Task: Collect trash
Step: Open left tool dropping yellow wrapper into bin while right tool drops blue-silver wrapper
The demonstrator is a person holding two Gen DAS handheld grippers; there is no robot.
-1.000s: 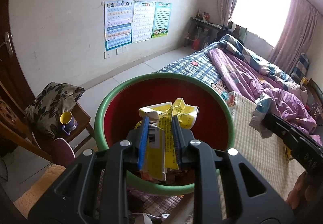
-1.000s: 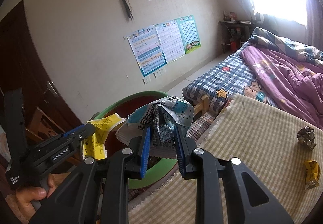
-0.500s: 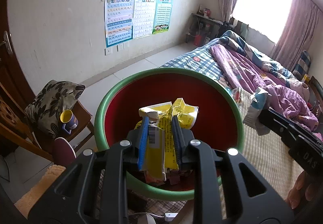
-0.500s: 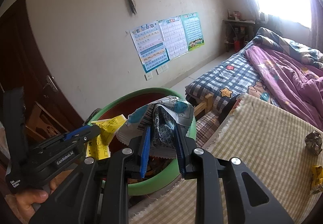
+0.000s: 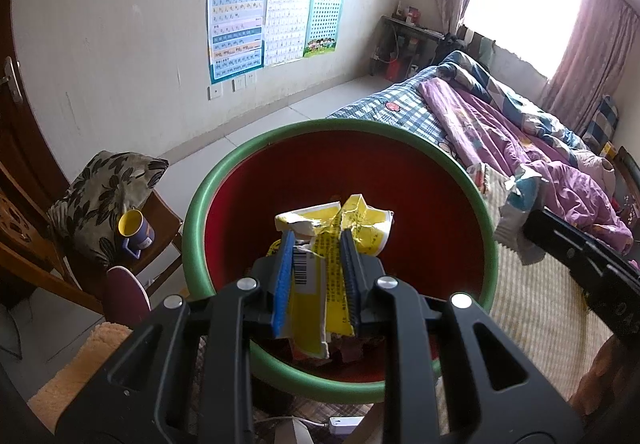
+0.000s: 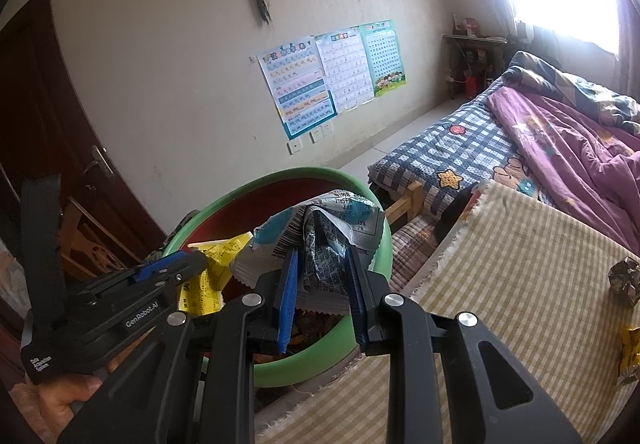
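"GenRobot.AI", "Data Acquisition System" on left gripper point(image 6: 192, 264) body.

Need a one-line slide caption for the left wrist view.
Left gripper shut on yellow wrapper over the green-rimmed red bin.

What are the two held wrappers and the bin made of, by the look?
Yellow wrapper: thin printed plastic film or coated paper, creased and torn at the edge, barcode showing. Blue-and-silver wrapper: likely metallised plastic film; silvery sheen, sharp crumples, zigzag-cut end. Bin: moulded plastic by the look; smooth, slightly glossy green rolled rim, red inner wall.
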